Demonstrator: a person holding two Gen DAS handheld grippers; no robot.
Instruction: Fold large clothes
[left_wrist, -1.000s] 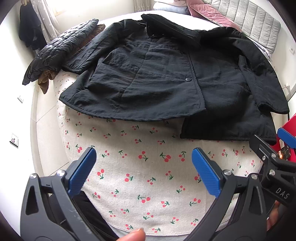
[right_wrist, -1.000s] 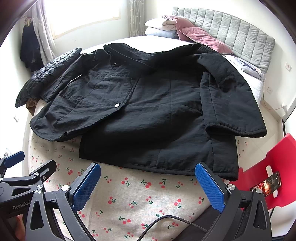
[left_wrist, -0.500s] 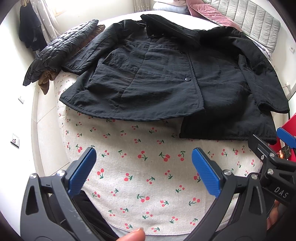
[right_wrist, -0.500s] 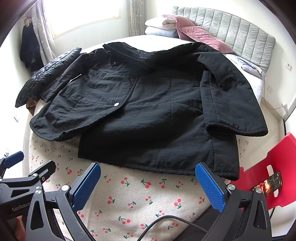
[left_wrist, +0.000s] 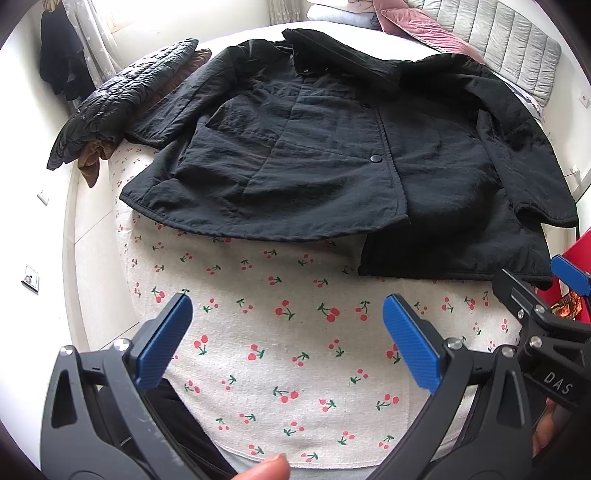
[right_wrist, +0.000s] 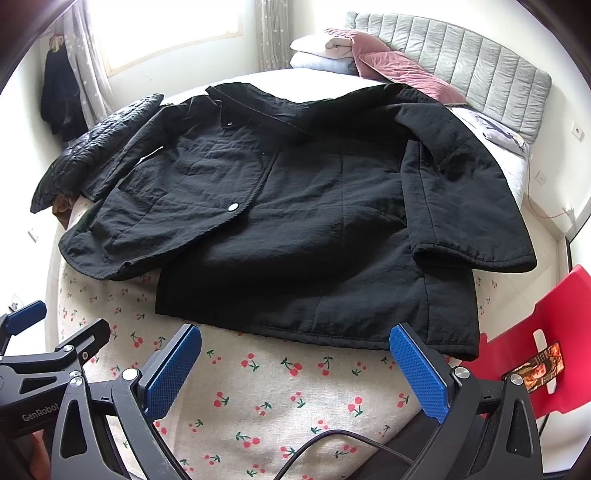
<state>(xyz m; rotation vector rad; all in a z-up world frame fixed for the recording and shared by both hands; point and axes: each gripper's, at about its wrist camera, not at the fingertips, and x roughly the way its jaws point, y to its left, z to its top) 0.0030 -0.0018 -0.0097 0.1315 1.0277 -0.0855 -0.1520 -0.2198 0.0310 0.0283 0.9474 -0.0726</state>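
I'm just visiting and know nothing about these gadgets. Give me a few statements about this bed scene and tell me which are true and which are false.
1. The black jacket lies spread out on the cherry-print cloth. True.
2. The left gripper is clamped on the jacket's hem. False: it is open and hangs above the cloth, apart from the jacket.
3. The right gripper is open and holds nothing. True.
4. A blue chair stands beside the bed. False: the chair is red.
5. A quilted dark garment lies past the jacket's sleeve. True.
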